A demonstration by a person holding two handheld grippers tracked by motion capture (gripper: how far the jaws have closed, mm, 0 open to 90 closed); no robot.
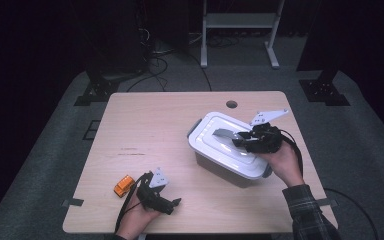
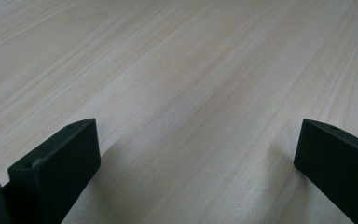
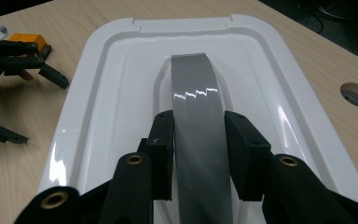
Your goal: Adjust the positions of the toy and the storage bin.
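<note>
White lidded box [image 1: 230, 150] sits right of centre on the counter [image 1: 155, 130]. Right gripper [image 3: 198, 154] clenched on the grey lid handle [image 3: 196, 93]. Handle looks stiff and glossy, likely slippery; grip mid-strap. Box probably light. Left gripper [image 2: 196, 154] released, resting on the counter beside an orange toy [image 1: 124, 185].

You're working at a light wood table [image 1: 170, 120] sitting on grey carpet [image 1: 45, 150], dark room, cables [image 1: 155, 65] trailing behind, white stand [image 1: 237, 22] lurking at the back.
</note>
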